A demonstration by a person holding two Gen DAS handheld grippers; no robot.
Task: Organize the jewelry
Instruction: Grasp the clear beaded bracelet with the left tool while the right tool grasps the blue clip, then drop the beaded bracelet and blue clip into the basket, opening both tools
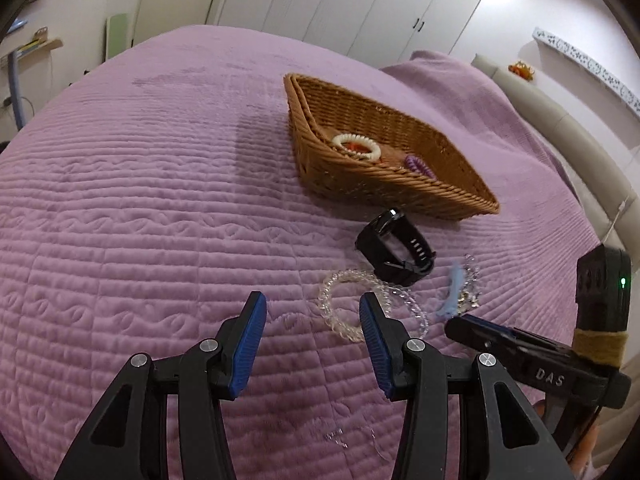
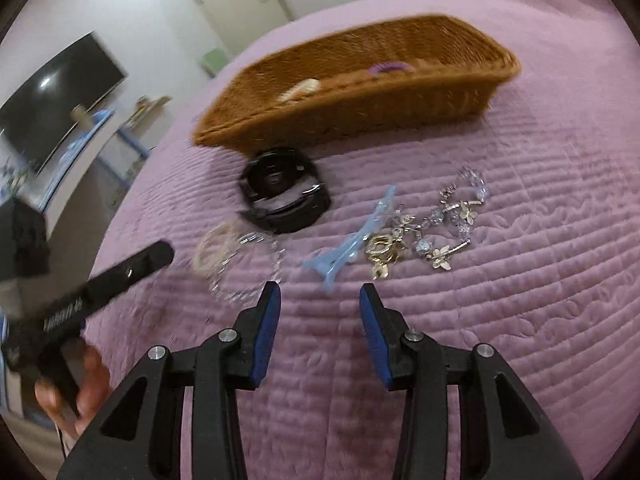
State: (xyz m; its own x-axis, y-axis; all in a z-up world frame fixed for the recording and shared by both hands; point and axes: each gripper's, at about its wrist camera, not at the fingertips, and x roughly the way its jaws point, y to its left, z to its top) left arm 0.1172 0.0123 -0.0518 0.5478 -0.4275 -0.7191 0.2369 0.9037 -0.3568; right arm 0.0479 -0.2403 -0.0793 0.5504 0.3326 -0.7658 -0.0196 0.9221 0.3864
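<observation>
A wicker basket (image 1: 400, 184) (image 2: 360, 108) sits on the purple bedspread, with a cream bracelet (image 1: 357, 145) and a purple coil hair tie (image 1: 418, 164) inside. In front of it lie a black watch (image 1: 394, 248) (image 2: 284, 200), clear bead bracelets (image 1: 344, 304) (image 2: 236, 264), a light blue hair clip (image 2: 348, 248) (image 1: 450, 292), a gold piece (image 2: 384, 252) and a silver flower chain (image 2: 452, 220). My left gripper (image 1: 312, 308) hangs open just before the bead bracelets, empty. My right gripper (image 2: 318, 300) is open and empty, just short of the blue clip.
The purple quilted bedspread (image 1: 160, 220) spreads wide to the left. White wardrobes (image 1: 320, 0) stand behind the bed, a beige headboard (image 1: 580, 152) at the right. A dark TV screen (image 2: 56, 100) hangs at the left in the right wrist view. A hand (image 2: 80, 392) holds the left gripper.
</observation>
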